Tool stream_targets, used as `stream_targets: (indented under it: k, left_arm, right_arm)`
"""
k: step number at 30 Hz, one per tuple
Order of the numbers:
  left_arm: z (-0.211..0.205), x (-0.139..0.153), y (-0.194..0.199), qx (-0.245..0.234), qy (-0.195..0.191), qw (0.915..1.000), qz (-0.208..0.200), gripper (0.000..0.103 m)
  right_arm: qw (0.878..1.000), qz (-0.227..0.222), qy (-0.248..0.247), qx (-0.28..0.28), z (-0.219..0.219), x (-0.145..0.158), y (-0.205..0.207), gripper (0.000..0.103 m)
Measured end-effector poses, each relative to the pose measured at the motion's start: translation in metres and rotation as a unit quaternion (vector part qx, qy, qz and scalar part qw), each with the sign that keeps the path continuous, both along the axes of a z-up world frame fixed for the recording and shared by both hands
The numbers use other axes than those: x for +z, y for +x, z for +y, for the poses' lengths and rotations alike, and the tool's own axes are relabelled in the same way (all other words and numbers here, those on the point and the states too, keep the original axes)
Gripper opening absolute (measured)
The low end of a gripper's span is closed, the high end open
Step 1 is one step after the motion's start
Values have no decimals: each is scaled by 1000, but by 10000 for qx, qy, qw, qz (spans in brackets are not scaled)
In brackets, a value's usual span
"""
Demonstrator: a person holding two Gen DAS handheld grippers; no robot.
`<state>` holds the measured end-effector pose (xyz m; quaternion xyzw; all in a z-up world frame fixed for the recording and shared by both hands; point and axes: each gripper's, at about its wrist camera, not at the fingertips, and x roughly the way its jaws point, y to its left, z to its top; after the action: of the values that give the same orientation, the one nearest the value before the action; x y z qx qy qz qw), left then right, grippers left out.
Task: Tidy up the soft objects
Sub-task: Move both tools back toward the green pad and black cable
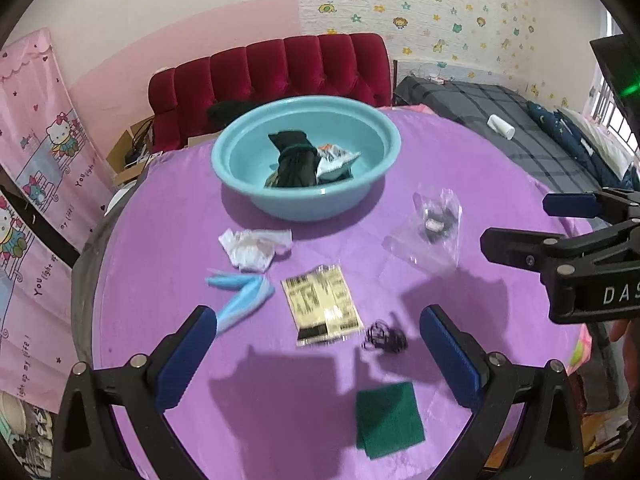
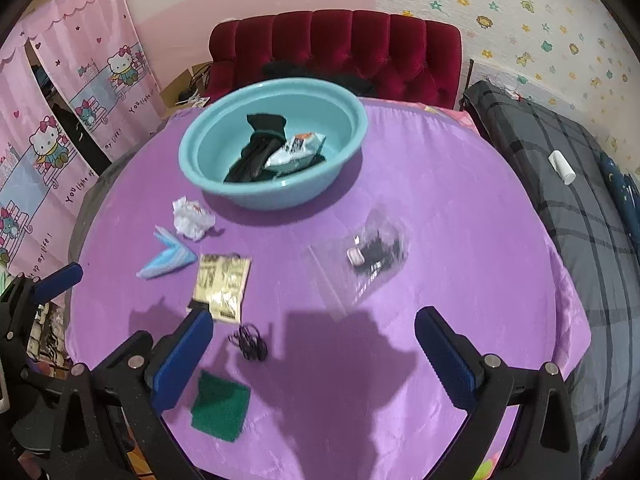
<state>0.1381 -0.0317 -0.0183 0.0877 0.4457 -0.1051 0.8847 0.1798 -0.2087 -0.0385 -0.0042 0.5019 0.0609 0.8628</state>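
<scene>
A teal basin [image 1: 240,182] [image 2: 200,176] stands at the far side of the purple table [image 1: 180,216] and holds a dark cloth [image 1: 294,160] and a white packet [image 1: 334,160]. On the table lie a crumpled white bag [image 1: 252,248], a blue mask [image 1: 244,292], a yellow sachet [image 1: 320,304], a black hair tie [image 1: 384,336], a green cloth [image 1: 390,420] and a clear bag [image 1: 432,228]. My left gripper [image 1: 318,344] is open and empty above the sachet and hair tie. My right gripper [image 2: 314,348] is open and empty above bare table, near the clear bag [image 2: 368,256].
A red velvet headboard [image 1: 280,68] stands behind the table. A bed with a grey checked cover [image 2: 580,220] and a white bottle [image 2: 562,166] lies to the right. Pink Hello Kitty curtains [image 2: 60,128] hang at the left.
</scene>
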Motion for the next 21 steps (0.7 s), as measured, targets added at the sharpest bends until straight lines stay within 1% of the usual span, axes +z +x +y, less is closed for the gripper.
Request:
stream_targets:
  k: [8,13,16,21]
  left_arm:
    - [-5,-24,-31,33,27,10000,46,103]
    - [-12,-47,-45,3,114,9996,263,103]
    - [-15,-58,-52,6,78,9994,337,103]
    - [-22,-77,-56,-41,120,9980,617,103]
  right_arm:
    - [9999,86,-39,40,-6,-32,-31,103]
    - [10000,-2,-69,-61,-13,-44,-47,103]
    - [9999,-47,-112,-77,-15,-52,-54,103]
    - [9998,115,-123,-122,-19,-66,-57,103]
